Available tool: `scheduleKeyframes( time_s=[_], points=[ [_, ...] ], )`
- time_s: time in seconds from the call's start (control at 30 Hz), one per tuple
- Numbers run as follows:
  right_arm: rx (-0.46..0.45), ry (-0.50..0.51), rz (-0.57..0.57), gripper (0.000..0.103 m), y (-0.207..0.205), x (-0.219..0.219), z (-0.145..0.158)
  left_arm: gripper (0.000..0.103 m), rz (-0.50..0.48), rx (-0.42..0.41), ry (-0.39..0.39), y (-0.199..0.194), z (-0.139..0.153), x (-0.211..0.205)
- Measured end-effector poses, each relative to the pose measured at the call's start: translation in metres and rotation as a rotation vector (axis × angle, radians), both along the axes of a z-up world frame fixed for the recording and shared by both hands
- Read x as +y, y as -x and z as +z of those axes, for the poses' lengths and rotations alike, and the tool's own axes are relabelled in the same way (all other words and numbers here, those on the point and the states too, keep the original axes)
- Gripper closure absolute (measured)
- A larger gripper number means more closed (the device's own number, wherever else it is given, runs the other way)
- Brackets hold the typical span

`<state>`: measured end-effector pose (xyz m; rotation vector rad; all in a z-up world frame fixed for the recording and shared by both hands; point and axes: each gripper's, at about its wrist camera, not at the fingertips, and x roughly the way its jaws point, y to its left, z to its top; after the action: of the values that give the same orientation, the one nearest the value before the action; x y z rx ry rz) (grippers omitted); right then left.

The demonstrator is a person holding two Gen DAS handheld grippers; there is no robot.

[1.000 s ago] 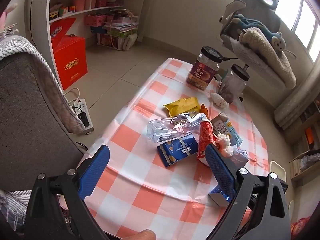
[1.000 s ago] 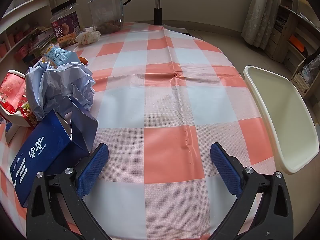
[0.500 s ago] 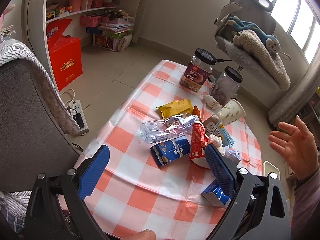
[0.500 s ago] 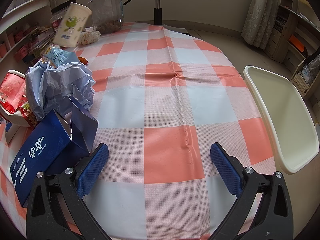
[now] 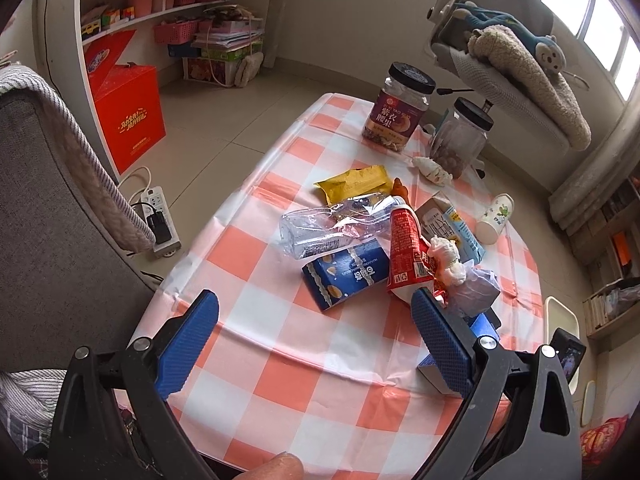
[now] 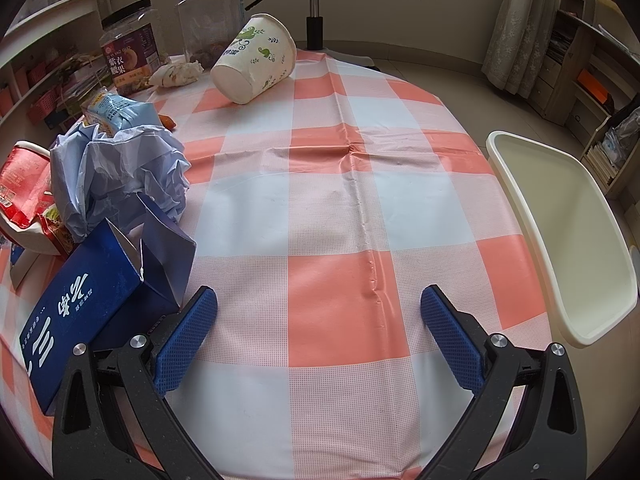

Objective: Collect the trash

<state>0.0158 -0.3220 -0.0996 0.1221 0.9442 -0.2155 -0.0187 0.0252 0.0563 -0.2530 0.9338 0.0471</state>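
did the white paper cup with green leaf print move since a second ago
Yes. The white paper cup with green leaf print arrived: absent earlier, then airborne left of the clear plastic jar, now lying tipped right of it.

- The surface [image 6: 328, 200] wears an orange-and-white checked cloth, bare between the right fingers [image 6: 188, 328].
- A paper cup [image 6: 256, 60] lies tipped on its side far ahead of them.
- A dark blue box [image 6: 80, 304] lies just beside the left-hand finger.
- Two jars [image 5: 400, 108] stand at the far edge.
- Crumpled wrappers [image 5: 352, 216] lie heaped ahead of the left fingers [image 5: 188, 344].

Left gripper [image 5: 314, 312]: I held it wide open, holding nothing.
Right gripper [image 6: 318, 308]: also wide open, holding nothing.
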Motion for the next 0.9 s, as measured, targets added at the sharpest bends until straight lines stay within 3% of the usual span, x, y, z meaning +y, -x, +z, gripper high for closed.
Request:
scheduleKeyframes(
  time_s=[0.2,0.3,0.37,0.47,0.6,0.7,0.9],
  points=[
    [-0.001,0.001,-0.016,0.006,-0.002,0.001,-0.001,0.009,-0.074,-0.015,-0.054,0.007,-0.004,-0.03],
    [0.024,-0.013,0.008,0.006,-0.006,0.0,0.0,0.009,-0.091,-0.058,-0.099,0.013,-0.001,-0.046],
    [0.071,-0.039,0.046,0.007,0.001,0.0,0.006,0.009,-0.092,-0.096,-0.132,0.017,0.004,-0.053],
    [0.07,-0.106,0.067,0.007,0.021,0.004,0.024,0.009,-0.103,-0.143,-0.161,0.021,0.01,-0.062],
    [-0.055,0.003,0.084,0.007,0.061,0.015,0.079,0.009,-0.12,-0.178,-0.144,0.028,0.018,-0.072],
    [-0.206,0.067,0.057,0.007,0.089,0.012,0.131,0.009,-0.128,-0.231,-0.132,0.037,0.029,-0.082],
    [-0.432,0.153,-0.011,0.007,0.125,0.004,0.211,0.008,-0.167,-0.425,-0.085,0.059,0.067,-0.106]
  ],
)
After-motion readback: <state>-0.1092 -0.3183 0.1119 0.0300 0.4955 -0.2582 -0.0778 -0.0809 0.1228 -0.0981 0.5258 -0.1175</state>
